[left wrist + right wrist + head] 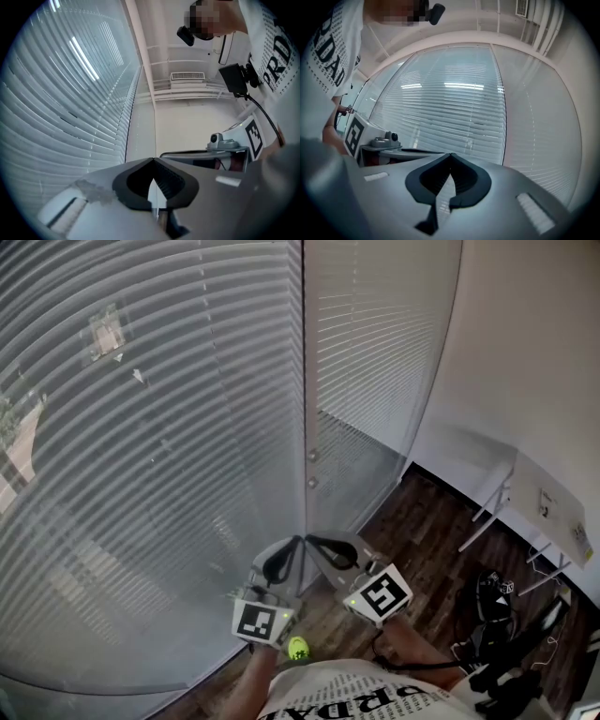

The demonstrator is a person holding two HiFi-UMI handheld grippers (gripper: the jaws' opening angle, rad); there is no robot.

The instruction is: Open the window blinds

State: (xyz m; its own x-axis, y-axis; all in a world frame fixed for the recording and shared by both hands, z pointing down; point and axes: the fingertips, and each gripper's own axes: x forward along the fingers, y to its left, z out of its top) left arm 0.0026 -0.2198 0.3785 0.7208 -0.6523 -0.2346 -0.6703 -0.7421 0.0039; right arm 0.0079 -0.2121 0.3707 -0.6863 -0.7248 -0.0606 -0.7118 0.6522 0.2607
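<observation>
head view: blinds (141,474) hang closed either side of the mullion (305,381). left gripper (278,562) and right gripper (330,551) sit low before the mullion, clear of the slats.
left gripper view: jaws together, nothing held.
right gripper view: jaws together, nothing held.
risk: no cord or wand identified; closed tips pushed into the slats would likely bend them.

Room surroundings beside the window

A dark wood floor (412,521) is seen below a plain white wall (525,352). A white table (530,486) on slanted legs is set against that wall, with small papers (547,504) lying on it. Black equipment with cables (497,615) is left on the floor near the table. An air vent (187,75) is fitted high up, and white pipes (543,23) are run along the ceiling.
</observation>
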